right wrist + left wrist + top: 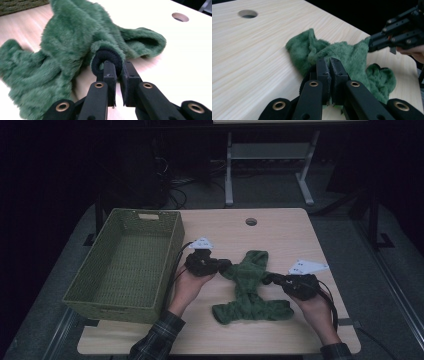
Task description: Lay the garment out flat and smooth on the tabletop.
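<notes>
A fuzzy green garment with black cuffs lies crumpled on the wooden table, stretched between both grippers. My left gripper is shut on its left end; in the left gripper view the jaws pinch green pile, with a black cuff beside them. My right gripper is shut on the right end. In the right gripper view its tips clamp a black ribbed cuff of the garment. The right gripper also bites the fabric in the left gripper view.
An empty green woven basket stands at the table's left, close to my left hand. A round cable hole sits near the far edge. The table's right edge is near my right hand. Desk legs and cables stand beyond.
</notes>
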`<state>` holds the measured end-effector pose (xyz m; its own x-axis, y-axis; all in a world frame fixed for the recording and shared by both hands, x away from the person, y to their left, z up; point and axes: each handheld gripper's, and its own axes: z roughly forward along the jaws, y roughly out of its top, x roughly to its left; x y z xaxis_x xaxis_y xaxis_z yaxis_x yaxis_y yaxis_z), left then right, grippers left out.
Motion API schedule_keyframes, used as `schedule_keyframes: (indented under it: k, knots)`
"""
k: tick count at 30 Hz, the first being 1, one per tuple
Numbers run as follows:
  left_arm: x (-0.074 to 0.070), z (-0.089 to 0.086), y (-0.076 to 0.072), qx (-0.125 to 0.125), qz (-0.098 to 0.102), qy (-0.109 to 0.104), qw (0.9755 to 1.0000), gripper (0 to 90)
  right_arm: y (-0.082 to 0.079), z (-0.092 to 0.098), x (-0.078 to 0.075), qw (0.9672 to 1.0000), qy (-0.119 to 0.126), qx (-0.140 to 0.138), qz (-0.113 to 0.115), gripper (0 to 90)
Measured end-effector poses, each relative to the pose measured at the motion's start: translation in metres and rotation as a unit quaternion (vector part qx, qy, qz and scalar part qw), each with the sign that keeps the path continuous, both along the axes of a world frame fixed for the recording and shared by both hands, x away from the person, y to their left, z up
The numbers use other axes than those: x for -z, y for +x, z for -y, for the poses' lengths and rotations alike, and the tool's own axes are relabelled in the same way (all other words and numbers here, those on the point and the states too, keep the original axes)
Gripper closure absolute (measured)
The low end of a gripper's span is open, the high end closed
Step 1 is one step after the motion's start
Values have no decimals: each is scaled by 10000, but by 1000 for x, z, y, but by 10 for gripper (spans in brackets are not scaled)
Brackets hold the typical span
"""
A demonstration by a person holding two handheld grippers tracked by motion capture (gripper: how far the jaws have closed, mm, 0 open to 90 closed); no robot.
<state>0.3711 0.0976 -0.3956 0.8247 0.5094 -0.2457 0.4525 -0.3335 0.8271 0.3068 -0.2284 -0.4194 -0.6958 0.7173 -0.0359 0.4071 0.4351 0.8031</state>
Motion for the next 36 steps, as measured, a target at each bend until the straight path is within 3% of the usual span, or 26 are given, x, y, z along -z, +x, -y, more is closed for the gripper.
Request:
schedule_keyframes:
  k: [3, 10, 14, 16, 21, 23, 24, 26, 27, 30, 33, 36]
  knots:
    - [4, -7, -2, -115, -57, 32, 9999, 869, 6, -2, 0, 10000, -3, -29, 24, 838]
    - [34, -13, -6, -248, -367, 339, 9984, 870, 28, -11, 14, 9993, -34, -60, -360, 840]
    - [45, -12, -6, -215, -494, 479, 9974, 870, 30, -12, 23, 9983, -117, -80, -573, 840]
    - [58, -8, -7, -132, -583, 726, 9956, 868, 30, -14, 32, 9969, -178, -115, -761, 839]
    - [67, -1, -9, -91, -646, 910, 9937, 859, 30, -17, 39, 9953, -313, -189, -902, 830]
    - [64, 0, -10, -101, -580, 914, 9941, 836, 30, -18, 39, 9953, -328, -241, -880, 785]
    - [59, -2, -10, -123, -525, 892, 9946, 761, 27, -17, 36, 9957, -354, -266, -812, 707]
    - [52, -2, -11, -128, -434, 938, 9946, 665, 22, -15, 28, 9962, -291, -253, -775, 671]
    - [52, -2, -11, -128, -434, 938, 9946, 642, 22, -15, 28, 9962, -291, -253, -775, 671]
    - [32, -4, -10, -135, -166, 889, 9958, 582, 19, -7, 14, 9983, -126, -232, -515, 648]
    - [26, -3, -7, -148, -108, 845, 9963, 562, 21, -5, 8, 9986, -131, -167, -490, 637]
    - [16, 8, 8, -101, 27, 854, 9963, 544, 33, 2, 2, 9991, 6, 10, -418, 638]
